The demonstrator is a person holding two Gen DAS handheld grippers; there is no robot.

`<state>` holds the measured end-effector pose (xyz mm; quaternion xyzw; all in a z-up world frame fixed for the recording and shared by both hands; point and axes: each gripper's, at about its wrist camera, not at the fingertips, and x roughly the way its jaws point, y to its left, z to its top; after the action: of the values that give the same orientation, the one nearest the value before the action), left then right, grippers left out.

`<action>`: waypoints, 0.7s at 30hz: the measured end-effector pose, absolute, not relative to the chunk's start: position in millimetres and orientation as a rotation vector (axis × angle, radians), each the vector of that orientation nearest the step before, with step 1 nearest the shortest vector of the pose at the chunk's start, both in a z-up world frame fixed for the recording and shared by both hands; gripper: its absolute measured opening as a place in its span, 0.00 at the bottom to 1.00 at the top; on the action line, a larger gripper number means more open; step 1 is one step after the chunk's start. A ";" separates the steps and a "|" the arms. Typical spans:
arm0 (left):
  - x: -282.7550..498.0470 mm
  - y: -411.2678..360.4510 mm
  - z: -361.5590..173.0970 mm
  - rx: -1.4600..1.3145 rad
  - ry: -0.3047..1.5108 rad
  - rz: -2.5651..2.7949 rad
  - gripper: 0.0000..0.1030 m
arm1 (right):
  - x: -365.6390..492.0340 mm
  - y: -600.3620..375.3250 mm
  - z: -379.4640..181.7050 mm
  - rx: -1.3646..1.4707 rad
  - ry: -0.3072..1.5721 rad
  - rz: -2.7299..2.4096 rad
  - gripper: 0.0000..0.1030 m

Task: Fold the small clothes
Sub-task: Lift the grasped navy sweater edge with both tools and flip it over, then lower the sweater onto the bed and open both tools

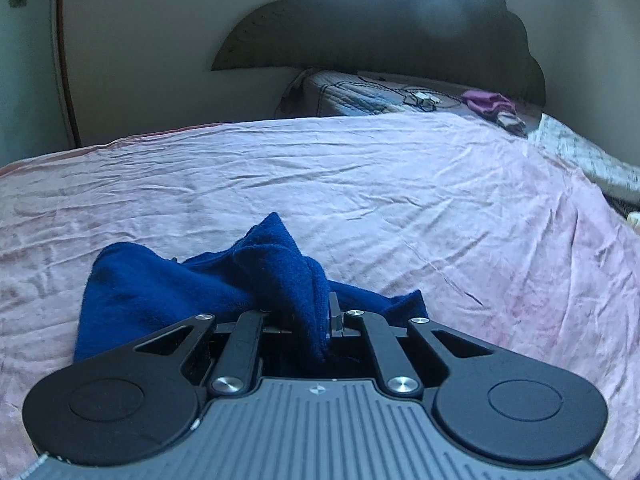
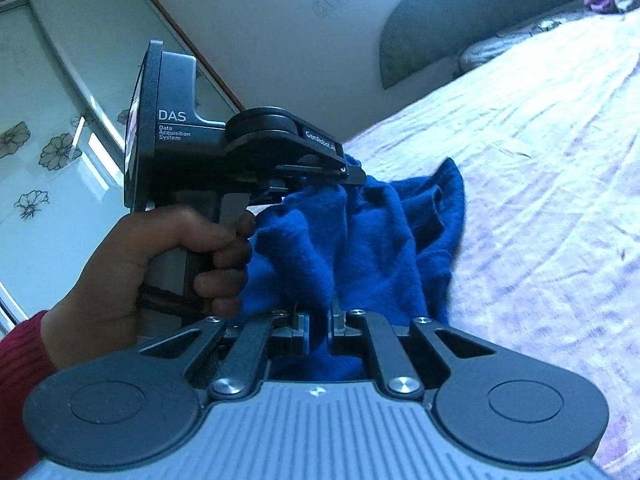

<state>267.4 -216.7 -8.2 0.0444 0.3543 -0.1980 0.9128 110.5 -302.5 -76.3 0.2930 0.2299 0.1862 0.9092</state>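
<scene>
Gripping blue cloth (image 2: 360, 240) from both ends: left gripper (image 1: 304, 320) and right gripper (image 2: 318, 326), jaws clamped on bunched fabric, apparently lifted just above pink bedsheet (image 1: 400, 184); headboard (image 1: 400, 32) behind.

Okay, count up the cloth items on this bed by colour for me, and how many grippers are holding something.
Blue cloth: 1
Purple cloth near the pillow: 1
Pink bedsheet: 1
Grippers shut on the blue cloth: 2, left gripper and right gripper
Total: 5
</scene>
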 end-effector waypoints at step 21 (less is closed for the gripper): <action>263.7 -213.7 3.0 0.053 0.671 -0.389 0.75 | 105.0 -318.7 -94.6 0.747 0.595 0.375 0.10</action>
<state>263.7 -213.7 3.0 0.0258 0.3271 -0.1896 0.9254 105.0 -318.7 -94.6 0.3573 0.2844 0.1793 0.8714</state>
